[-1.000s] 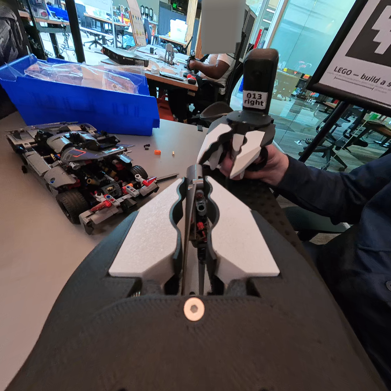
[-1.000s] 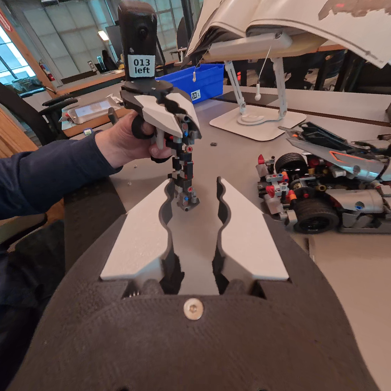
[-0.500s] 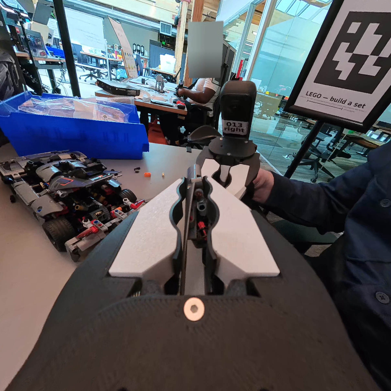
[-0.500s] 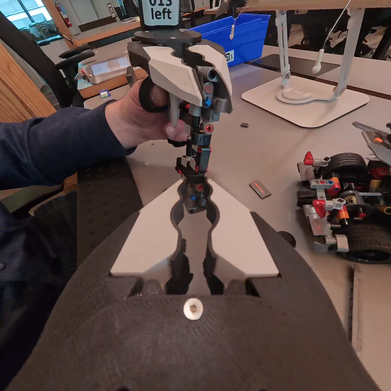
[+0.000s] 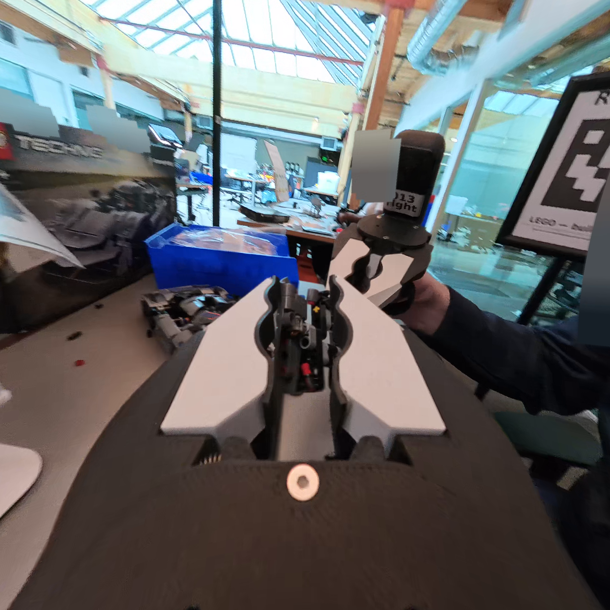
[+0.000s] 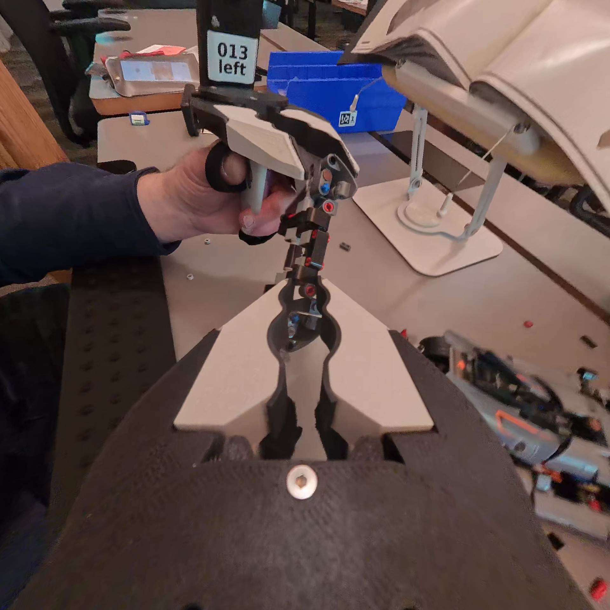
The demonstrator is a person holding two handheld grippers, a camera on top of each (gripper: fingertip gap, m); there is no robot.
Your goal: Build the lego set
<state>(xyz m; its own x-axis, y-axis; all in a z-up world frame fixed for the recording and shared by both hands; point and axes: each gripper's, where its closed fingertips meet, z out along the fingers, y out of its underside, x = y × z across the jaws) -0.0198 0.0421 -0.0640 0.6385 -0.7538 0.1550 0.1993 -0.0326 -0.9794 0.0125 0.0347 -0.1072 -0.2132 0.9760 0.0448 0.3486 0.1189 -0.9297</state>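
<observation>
Holding the long subassembly (image 6: pixel 308 251) between us, we clamp its top in our left gripper (image 6: pixel 325 171) and its bottom in our right gripper (image 6: pixel 305 317), axis running gripper to gripper above the table (image 6: pixel 379 297).

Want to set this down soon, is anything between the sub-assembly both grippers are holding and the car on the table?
Nothing visible: the sub-assembly is held in the air above bare table, and the car lies off to its side.
</observation>
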